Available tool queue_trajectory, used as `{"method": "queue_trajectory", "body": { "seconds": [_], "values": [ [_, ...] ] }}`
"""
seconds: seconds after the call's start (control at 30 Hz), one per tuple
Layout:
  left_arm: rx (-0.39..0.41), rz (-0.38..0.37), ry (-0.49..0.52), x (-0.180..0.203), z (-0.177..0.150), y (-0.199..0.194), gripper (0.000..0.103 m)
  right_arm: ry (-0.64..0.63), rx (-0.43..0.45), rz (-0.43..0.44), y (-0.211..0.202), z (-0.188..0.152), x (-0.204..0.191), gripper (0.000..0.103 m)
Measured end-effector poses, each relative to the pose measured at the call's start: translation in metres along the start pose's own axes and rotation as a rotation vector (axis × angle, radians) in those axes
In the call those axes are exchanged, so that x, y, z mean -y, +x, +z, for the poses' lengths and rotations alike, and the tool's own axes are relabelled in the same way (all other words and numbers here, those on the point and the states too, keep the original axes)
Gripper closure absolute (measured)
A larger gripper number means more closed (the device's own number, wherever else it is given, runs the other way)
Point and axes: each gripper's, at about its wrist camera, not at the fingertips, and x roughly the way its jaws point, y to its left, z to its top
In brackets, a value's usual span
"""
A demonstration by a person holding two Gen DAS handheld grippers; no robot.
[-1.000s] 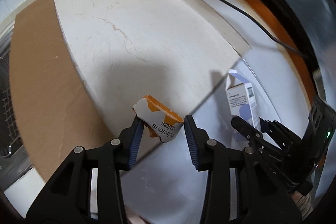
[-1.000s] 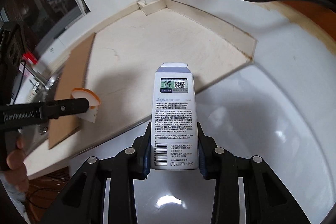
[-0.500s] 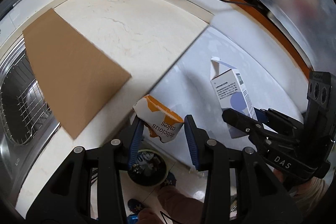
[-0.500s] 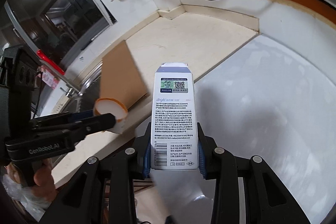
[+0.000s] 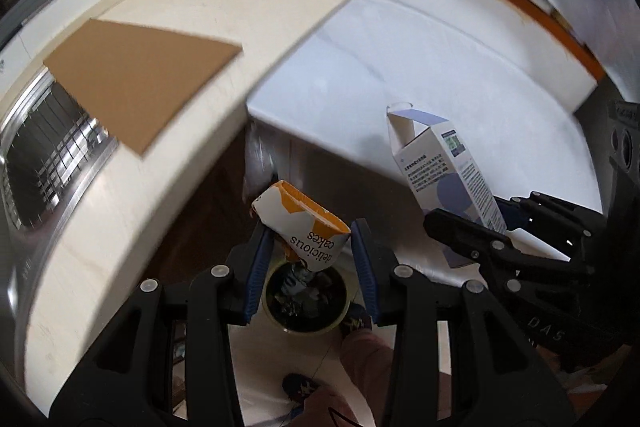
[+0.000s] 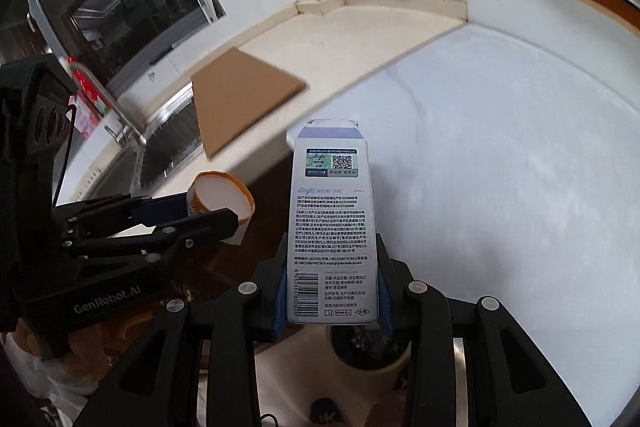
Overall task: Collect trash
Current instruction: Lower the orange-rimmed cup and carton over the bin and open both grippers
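- Trash in both grips: crushed cake cup (image 5: 301,227) clamped in the left gripper (image 5: 310,263), blue-and-white carton (image 6: 333,223) clamped upright in the right gripper (image 6: 332,291).
- Both pieces hang off the counter (image 5: 132,195), above the floor.
- Waste bin (image 5: 304,303) sits directly below the cup, already holding litter; nothing dropped yet.
- Left to do, by my reading: release each piece over the bin.
- Grippers close side by side; counter edge near on the left, a person's shoe (image 5: 300,387) by the bin.

cup (image 5: 304,227) + carton (image 6: 334,227): off counter | now above trash bin (image 5: 304,301) on floor
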Motion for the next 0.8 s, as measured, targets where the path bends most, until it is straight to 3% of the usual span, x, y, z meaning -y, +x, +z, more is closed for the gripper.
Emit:
{"method": "queue_trajectory", "body": {
  "seconds": [0.2, 0.37, 0.57, 0.8],
  "values": [
    [-0.057, -0.004, 0.032, 0.003, -0.064, 0.025, 0.067, -0.013, -0.043, -0.035, 0.016, -0.08, -0.019, 0.069],
    [-0.121, -0.001, 0.044, 0.001, -0.112, 0.067, 0.067, -0.027, -0.113, -0.054, 0.052, -0.149, -0.023, 0.069],
    [-0.211, 0.02, 0.036, -0.008, -0.164, 0.14, 0.067, 0.056, -0.191, -0.069, 0.11, -0.219, -0.001, 0.069],
    [-0.258, 0.01, 0.035, -0.019, -0.192, 0.221, 0.067, 0.138, -0.219, -0.09, 0.181, -0.269, 0.037, 0.069]
  ]
}}
